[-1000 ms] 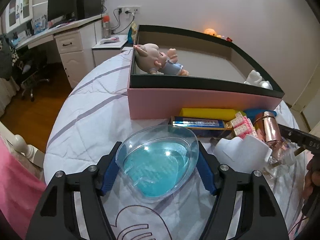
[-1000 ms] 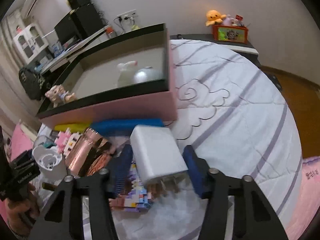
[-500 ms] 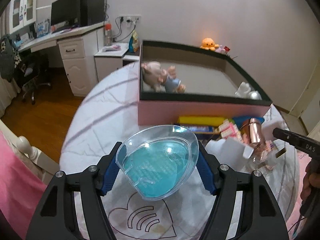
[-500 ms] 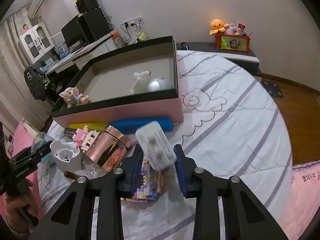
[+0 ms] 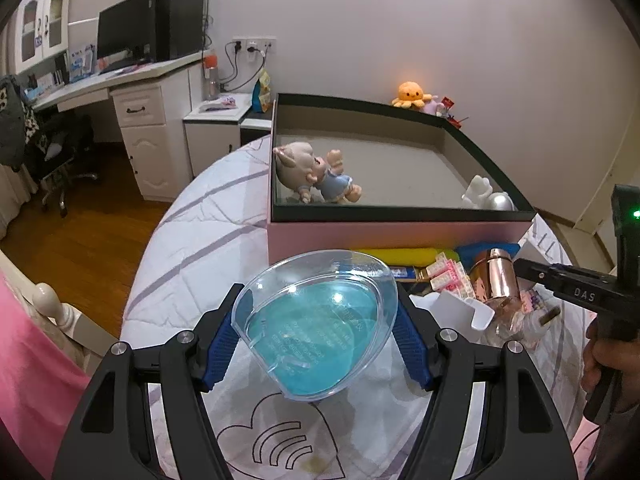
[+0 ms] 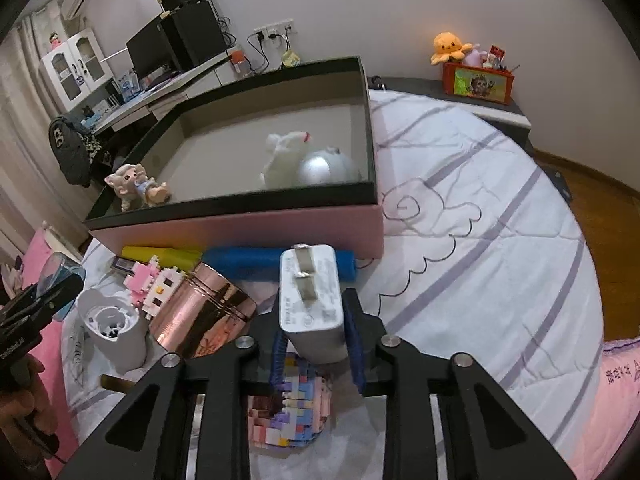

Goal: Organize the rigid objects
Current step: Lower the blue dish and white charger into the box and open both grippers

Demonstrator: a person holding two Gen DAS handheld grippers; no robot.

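A clear plastic dish with a blue bottom (image 5: 316, 328) was held between the blue pads of the left gripper (image 5: 316, 336), which was closed on its sides and carried it above the quilted bed cover (image 5: 200, 240). A white charger (image 6: 311, 304), its two metal prongs turned upward, was clamped between the pads of the right gripper (image 6: 316, 344) and was held above a pastel brick model (image 6: 288, 412) lying on the bed.

A wide pink box with a black rim (image 6: 240, 228) was set on the bed beyond both grippers. Inside it, a small doll in a blue outfit (image 5: 316, 178) was seen in the left near corner, and a white figurine (image 6: 284, 152) touching a silver ball (image 6: 324, 168) was seen in the right near corner.

Along the near wall of the box a yellow bar (image 6: 160, 255) and a blue bar (image 6: 248, 262) were laid end to end. Just in front of them a pink-and-white brick piece (image 6: 156, 286), a copper-coloured can (image 6: 200, 316) and a white cup-shaped part (image 6: 112, 330) were crowded close together. An orange plush octopus (image 6: 448, 46) was placed on a shelf by the far wall.
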